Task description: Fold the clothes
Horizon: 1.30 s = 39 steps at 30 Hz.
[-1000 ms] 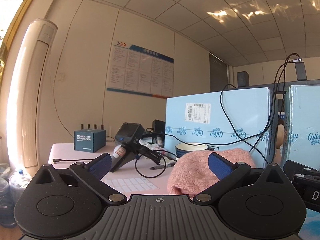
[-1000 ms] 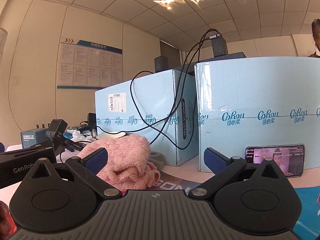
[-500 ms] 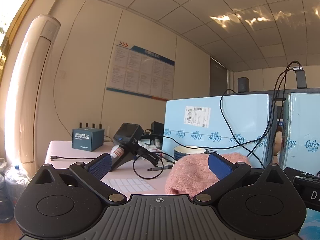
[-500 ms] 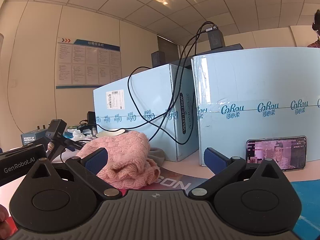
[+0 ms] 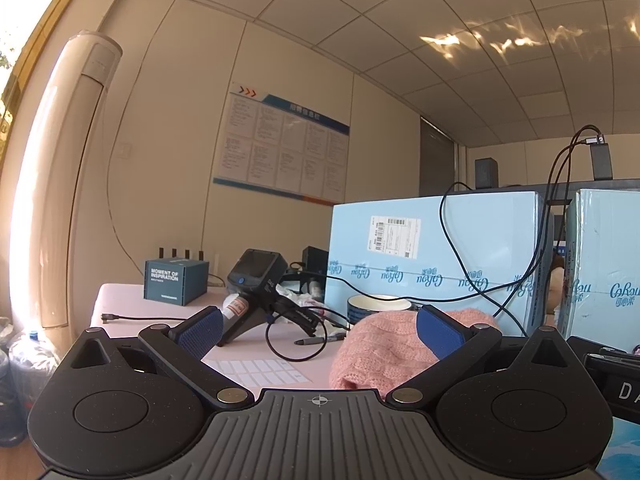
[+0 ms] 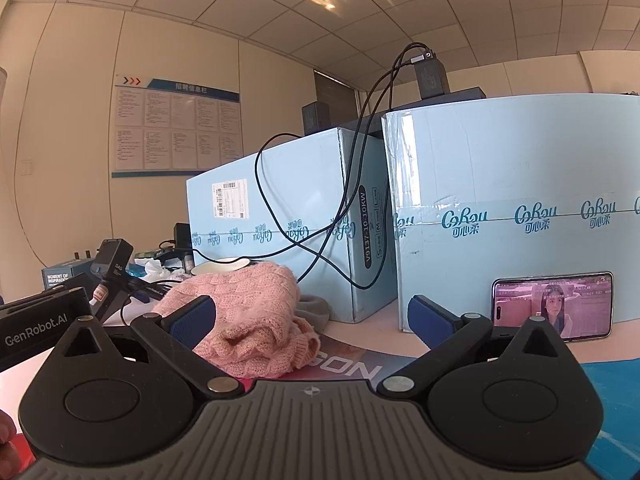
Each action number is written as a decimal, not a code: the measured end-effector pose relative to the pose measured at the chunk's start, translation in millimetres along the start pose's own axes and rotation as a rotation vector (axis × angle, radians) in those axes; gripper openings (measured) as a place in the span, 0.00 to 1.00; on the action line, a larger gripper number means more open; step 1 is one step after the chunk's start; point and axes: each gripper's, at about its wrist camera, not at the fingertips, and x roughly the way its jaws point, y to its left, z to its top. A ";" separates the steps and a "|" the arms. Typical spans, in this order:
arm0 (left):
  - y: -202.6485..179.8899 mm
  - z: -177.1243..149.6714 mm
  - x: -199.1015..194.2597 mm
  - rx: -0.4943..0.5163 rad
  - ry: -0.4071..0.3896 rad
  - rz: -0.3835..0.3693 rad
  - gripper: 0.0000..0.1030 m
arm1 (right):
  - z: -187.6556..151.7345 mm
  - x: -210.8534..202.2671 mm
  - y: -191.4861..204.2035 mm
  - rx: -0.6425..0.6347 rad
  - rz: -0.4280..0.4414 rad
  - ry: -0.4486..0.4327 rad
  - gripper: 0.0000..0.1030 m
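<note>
A pink knitted sweater [image 5: 384, 350] lies bunched on the table, right of centre in the left wrist view. The same sweater [image 6: 248, 316] is left of centre in the right wrist view, with a grey cloth showing behind it. My left gripper [image 5: 318, 330] is open and empty, held short of the sweater. My right gripper [image 6: 310, 318] is open too, with nothing between its fingers, a little in front of the sweater. The left gripper's body [image 6: 40, 326] shows at the right wrist view's left edge.
Two tall light-blue boxes [image 6: 288, 220] [image 6: 516, 216] with black cables draped over them stand behind the sweater. A phone [image 6: 554, 306] leans on the right box. A bowl [image 5: 378, 306], a black handheld device [image 5: 256, 284], a marker, a small blue box [image 5: 176, 282] and cable loops fill the left.
Both wrist views have tilted slightly upward, so the sweater sits lower in frame. Both grippers stay open and the sweater has not moved.
</note>
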 end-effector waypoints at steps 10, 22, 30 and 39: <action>-0.5 -0.1 0.0 0.003 0.000 0.001 1.00 | 0.4 -0.4 1.2 -0.008 0.000 -0.001 1.00; -0.9 0.0 -0.9 0.005 0.000 0.001 1.00 | 0.6 0.3 1.4 -0.008 0.002 0.000 1.00; -1.8 0.0 -2.1 0.012 -0.003 0.000 1.00 | 0.3 0.3 1.7 -0.009 0.001 0.001 1.00; -2.7 0.5 -2.3 0.013 -0.001 0.002 1.00 | 0.7 0.5 1.2 -0.010 0.002 0.003 1.00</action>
